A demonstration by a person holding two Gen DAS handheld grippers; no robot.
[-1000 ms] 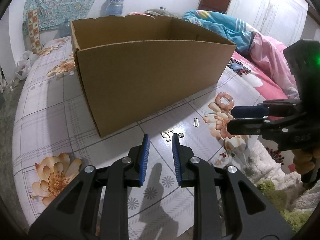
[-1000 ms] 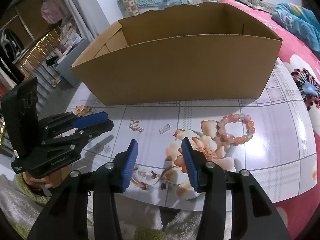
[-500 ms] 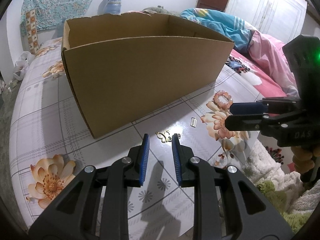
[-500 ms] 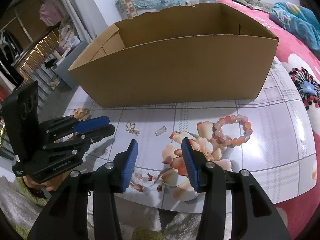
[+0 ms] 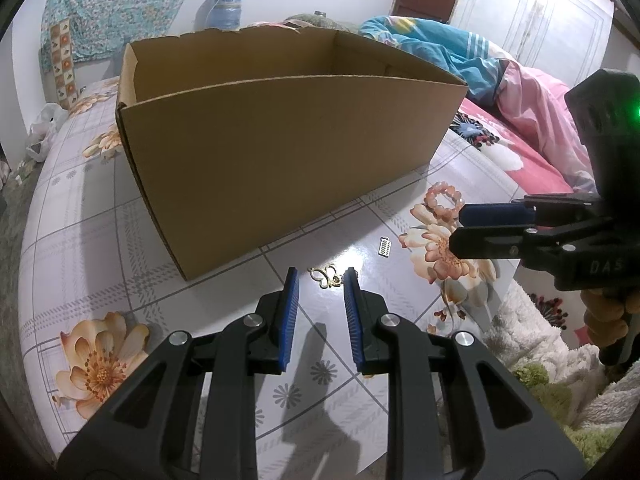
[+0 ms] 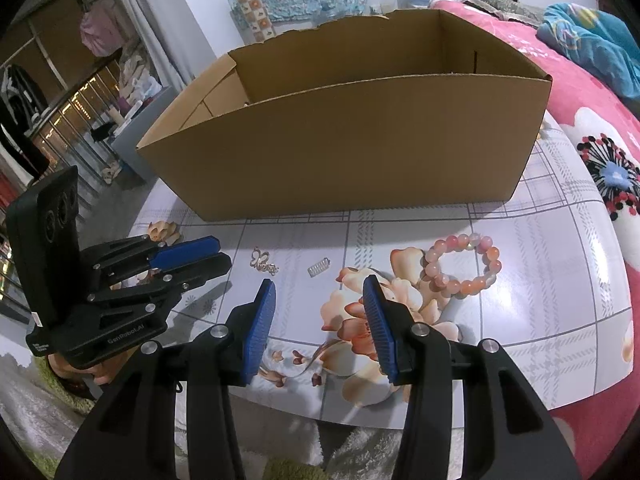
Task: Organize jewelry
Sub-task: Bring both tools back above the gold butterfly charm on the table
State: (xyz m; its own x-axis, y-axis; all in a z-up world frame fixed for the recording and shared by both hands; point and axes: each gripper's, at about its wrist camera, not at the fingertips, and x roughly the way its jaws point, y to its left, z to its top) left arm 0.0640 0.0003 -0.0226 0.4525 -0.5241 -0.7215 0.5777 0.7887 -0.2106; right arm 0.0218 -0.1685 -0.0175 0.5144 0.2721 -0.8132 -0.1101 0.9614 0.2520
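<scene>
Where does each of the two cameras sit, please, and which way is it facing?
Left wrist view: rides the left gripper, looking forward and down past its blue pads at the gold butterfly-shaped pendant; the right gripper and fingers of the hand holding it enter from the right.
Right wrist view: rides the right gripper, facing down at the floral tablecloth; the left gripper shows at left.
Shared: the open brown cardboard box, pink bead bracelet, small silver clasp.

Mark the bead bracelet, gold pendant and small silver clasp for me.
bead bracelet (image 6: pixel 464 266): right wrist view, on the lower left beads of the ring.
gold pendant (image 5: pixel 326 275): left wrist view, on its looped middle.
small silver clasp (image 6: pixel 318 268): right wrist view, on its ribbed body.
</scene>
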